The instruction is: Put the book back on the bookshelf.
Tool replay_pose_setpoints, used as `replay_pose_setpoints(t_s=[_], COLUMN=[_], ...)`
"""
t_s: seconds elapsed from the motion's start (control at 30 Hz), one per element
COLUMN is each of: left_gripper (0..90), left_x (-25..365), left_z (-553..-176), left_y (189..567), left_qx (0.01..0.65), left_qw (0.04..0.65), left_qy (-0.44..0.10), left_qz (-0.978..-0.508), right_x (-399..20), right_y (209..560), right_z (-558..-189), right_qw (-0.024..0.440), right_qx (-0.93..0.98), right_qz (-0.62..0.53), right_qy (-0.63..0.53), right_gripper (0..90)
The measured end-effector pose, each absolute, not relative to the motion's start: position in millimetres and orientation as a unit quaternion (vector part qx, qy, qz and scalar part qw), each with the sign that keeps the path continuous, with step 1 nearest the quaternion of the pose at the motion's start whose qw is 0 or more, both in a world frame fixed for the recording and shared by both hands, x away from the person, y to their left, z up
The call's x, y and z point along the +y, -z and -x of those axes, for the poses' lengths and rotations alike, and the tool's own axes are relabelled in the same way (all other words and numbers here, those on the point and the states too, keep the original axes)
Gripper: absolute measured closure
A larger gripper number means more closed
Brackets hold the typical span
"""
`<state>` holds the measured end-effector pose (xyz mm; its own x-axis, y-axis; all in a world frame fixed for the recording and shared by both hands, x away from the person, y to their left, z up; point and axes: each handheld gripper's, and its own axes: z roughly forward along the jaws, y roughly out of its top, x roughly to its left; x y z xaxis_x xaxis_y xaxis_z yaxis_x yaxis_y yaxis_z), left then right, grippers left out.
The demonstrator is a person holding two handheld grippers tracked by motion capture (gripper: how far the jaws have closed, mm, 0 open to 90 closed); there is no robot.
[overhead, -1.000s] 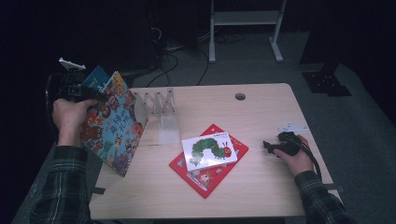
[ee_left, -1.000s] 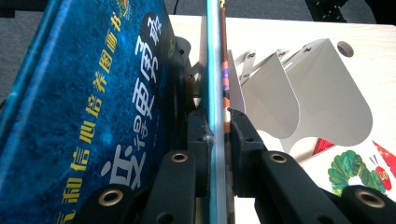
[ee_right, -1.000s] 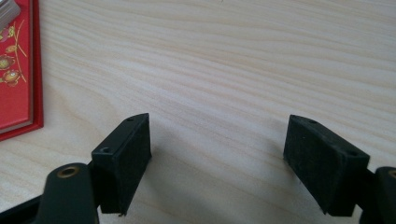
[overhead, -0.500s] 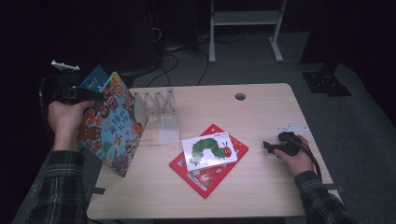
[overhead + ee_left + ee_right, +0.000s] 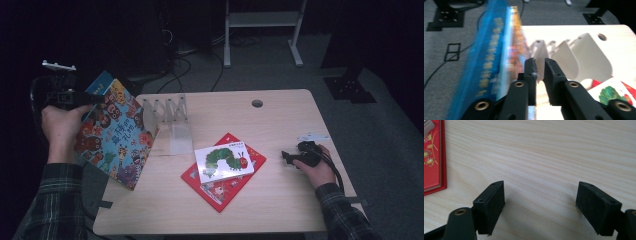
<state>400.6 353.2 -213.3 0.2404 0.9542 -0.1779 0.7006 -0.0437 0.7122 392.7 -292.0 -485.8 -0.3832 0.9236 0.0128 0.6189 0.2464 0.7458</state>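
Since a second ago the left gripper has carried the colourful picture book slightly up and outward past the left edge of the table; the right gripper has not shifted. Left jaws have just been closing again after a brief slackening. They stand nearly together, and in the left gripper view the book's cover sits against the outer side of one jaw, so whether they pinch it I cannot tell. Book hangs tilted, lower corner near the table's left edge, beside the white book rack. Judged: thin hardback, stiff, light, glossy so likely slippery; best gripped near the spine at the top edge. Right gripper rests on the table near the right edge, jaws wide apart, empty. Caterpillar book lies on the red book mid-table.
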Motion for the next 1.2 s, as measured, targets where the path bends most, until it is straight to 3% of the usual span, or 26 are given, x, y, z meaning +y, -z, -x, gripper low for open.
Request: replay_pose_setpoints(t_s=[0.13,0.53,1.03,1.2], left_gripper=[89.5,89.8,89.7,88.9], left_x=[341.9,290.1,240.8,229.4], left_z=[-403.0,-409.4,-403.4,-398.0], left_y=[216.5,230.9,283.4,304.0], left_qx=[0.578,0.521,0.479,0.47], left_qw=[0.345,0.289,0.264,0.253], left_qy=[-0.156,-0.087,-0.047,-0.056], left_qz=[-0.723,-0.799,-0.836,-0.844], right_x=[-292.0,-292.1,-292.5,-292.4], right_y=[485.8,485.8,485.8,485.4], right_z=[-392.5,-392.5,-392.2,-391.8], right_qw=[0.222,0.221,0.221,0.221], right_qx=[0.758,0.758,0.759,0.761], right_qz=[-0.509,-0.509,-0.506,-0.504], right_qy=[-0.343,-0.343,-0.344,-0.345], right_gripper=[21.8,21.8,22.7,25.0])
